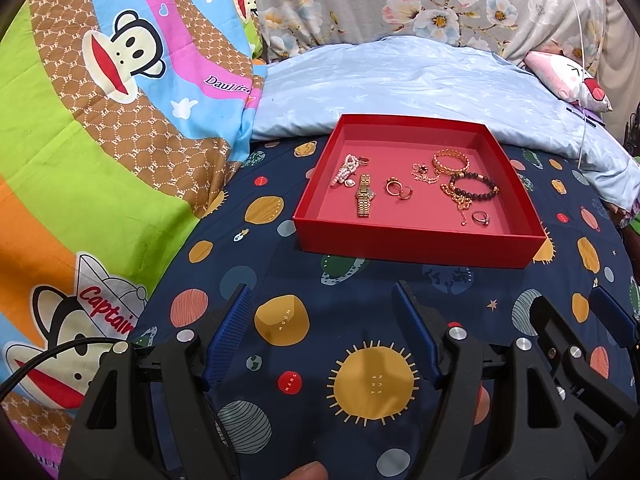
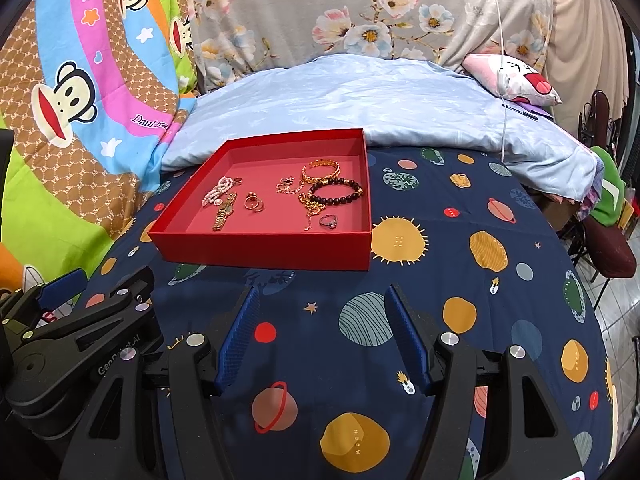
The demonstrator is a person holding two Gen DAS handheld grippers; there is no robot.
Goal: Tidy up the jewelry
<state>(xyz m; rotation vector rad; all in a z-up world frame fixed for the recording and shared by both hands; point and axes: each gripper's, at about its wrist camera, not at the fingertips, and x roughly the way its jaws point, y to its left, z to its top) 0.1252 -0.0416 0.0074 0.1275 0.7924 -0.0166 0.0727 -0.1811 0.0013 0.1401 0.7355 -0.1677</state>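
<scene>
Jewelry sat loose in the red box [image 1: 416, 240] on the planet sheet [image 1: 360, 320], so nothing rolled off; left gripper [image 1: 324, 300] and right gripper [image 2: 320, 300] hung back, both spread wide, empty.

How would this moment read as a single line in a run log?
left gripper: open, empty | right gripper: open, empty | both short of red tray | tray holds gold watch, beaded bracelet, rings
</scene>
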